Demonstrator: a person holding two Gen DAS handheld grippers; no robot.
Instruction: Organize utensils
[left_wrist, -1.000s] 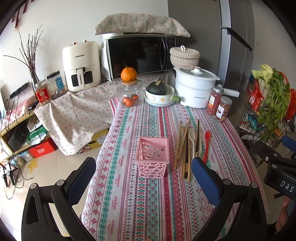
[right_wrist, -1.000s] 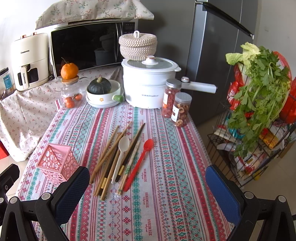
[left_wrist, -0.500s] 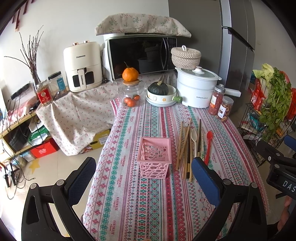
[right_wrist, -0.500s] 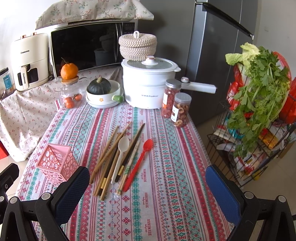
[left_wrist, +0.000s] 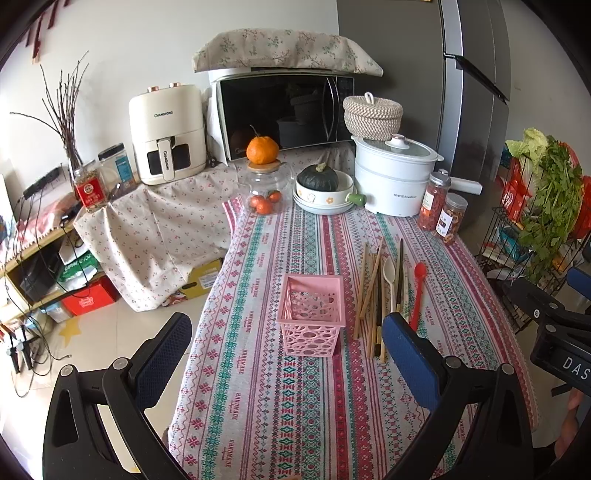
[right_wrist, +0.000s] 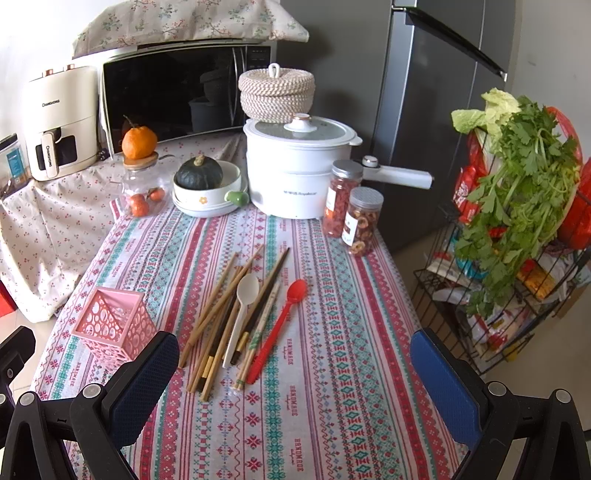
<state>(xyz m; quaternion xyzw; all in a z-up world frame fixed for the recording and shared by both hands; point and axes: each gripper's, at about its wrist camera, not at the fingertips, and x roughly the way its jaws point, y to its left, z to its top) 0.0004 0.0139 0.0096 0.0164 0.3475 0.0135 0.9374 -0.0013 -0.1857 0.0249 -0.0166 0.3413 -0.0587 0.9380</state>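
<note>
Both tools spread wide, nothing held. Left gripper (left_wrist: 291, 354) poised above near table edge, pink basket (left_wrist: 312, 314) framed between its pads at 12 o'clock. Right gripper (right_wrist: 295, 365) likewise wide apart and empty, aimed at the utensil pile.

Utensils flat on striped tablecloth (right_wrist: 332, 406), just beside basket at its 3 o'clock in the left wrist view. Chopsticks (right_wrist: 218, 314) in loose overlapping fan, handles toward the near edge. White spoon (right_wrist: 242, 306) lying atop the fan, bowl at the far end. Red spoon (right_wrist: 282, 321) at the pile's 3 o'clock side, mostly clear of the rest, handle end close against a patterned chopstick. Basket upright, looks empty.

Judged stage: start, nothing yet sorted. Likely first step: pick one utensil, drop into basket.

Notes on doing it well:
- Start with red spoon: outermost piece, least tangle. Approach from 3 o'clock, pinch across the narrow handle near mid-length so it hangs balanced.
- Pads down to cloth before closing; thin handle lies flat and could slip. Risk of bunching cloth.
- White spoon next, lifted straight up to avoid dragging chopsticks.
- Chopsticks: gather parallel first, grip a few at once.
- Basket light, openwork; probably tips easily. Steady its rim with left gripper during drops; lower handle-first, near vertical.

Cookware, jars, bowl at 12 o'clock well apart from work area.
</note>
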